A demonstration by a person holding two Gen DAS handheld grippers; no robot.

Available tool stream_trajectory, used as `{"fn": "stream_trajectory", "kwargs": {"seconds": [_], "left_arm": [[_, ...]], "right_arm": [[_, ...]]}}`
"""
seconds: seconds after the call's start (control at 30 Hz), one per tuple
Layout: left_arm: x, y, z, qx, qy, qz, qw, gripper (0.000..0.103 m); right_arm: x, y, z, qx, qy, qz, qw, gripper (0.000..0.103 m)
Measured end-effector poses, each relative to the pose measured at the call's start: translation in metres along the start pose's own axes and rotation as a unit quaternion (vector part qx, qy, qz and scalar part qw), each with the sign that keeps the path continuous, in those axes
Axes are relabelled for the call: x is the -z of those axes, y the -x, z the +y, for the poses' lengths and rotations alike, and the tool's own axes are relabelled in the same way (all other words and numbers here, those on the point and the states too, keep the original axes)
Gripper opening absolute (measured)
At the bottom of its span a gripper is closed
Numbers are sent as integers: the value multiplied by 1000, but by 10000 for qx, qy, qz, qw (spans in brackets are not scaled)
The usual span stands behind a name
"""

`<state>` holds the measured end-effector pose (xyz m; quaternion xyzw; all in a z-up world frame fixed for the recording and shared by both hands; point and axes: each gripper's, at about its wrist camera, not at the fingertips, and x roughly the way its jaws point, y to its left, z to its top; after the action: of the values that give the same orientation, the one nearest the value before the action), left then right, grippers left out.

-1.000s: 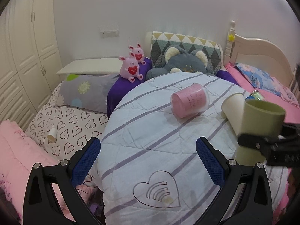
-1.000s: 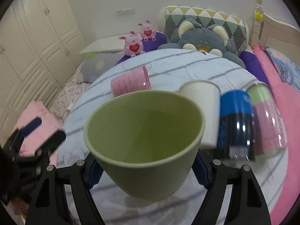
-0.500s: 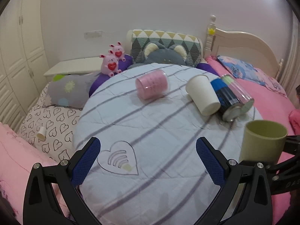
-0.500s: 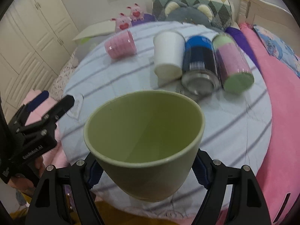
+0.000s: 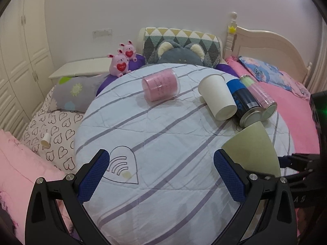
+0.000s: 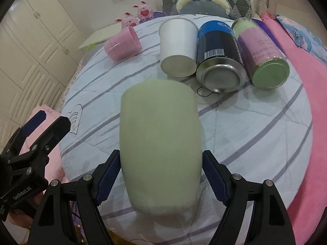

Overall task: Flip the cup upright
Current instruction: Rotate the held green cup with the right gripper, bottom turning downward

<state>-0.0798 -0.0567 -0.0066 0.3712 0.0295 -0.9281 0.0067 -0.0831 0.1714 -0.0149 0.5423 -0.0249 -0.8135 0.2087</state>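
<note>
A pale green cup sits between the blue pads of my right gripper, motion-blurred; only its outer wall shows, its mouth is hidden. In the left wrist view the same cup appears at the right, tilted, over the near right part of the round table. My left gripper is open and empty above the table's near edge; it also shows in the right wrist view at the left.
On the striped tablecloth lie a pink cup, a white paper cup, a blue can and a green-and-pink canister, all on their sides. Beds, pillows and plush toys surround the table.
The green cup has tipped: its open mouth faced the right camera before, now only its side shows. The left gripper stayed open and its view shifted slightly.
</note>
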Motion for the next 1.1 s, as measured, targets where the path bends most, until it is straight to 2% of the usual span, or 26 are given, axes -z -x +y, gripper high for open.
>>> {"fn": "stream_trajectory", "kwargs": {"seconds": [0.2, 0.47, 0.57, 0.7, 0.93, 1.1], "left_arm": [[-1, 0, -1, -37, 38, -5, 10000, 103], [-2, 2, 7, -111, 80, -7, 9999, 103], [0, 4, 3, -68, 60, -9, 10000, 103], [1, 6, -4, -10, 51, 16, 10000, 103], [2, 10, -23, 56, 206, 56, 9998, 103], [0, 19, -40, 88, 208, -3, 9997, 103]], "right_arm": [[12, -8, -9, -624, -821, 214, 9944, 80], [14, -2, 16, -748, -772, 151, 9941, 80], [21, -6, 13, -657, -731, 190, 9950, 80], [25, 4, 11, -400, -597, 2, 9974, 82], [38, 34, 0, 72, -264, -360, 9990, 82], [43, 67, -17, 229, -155, -661, 9974, 82]]}}
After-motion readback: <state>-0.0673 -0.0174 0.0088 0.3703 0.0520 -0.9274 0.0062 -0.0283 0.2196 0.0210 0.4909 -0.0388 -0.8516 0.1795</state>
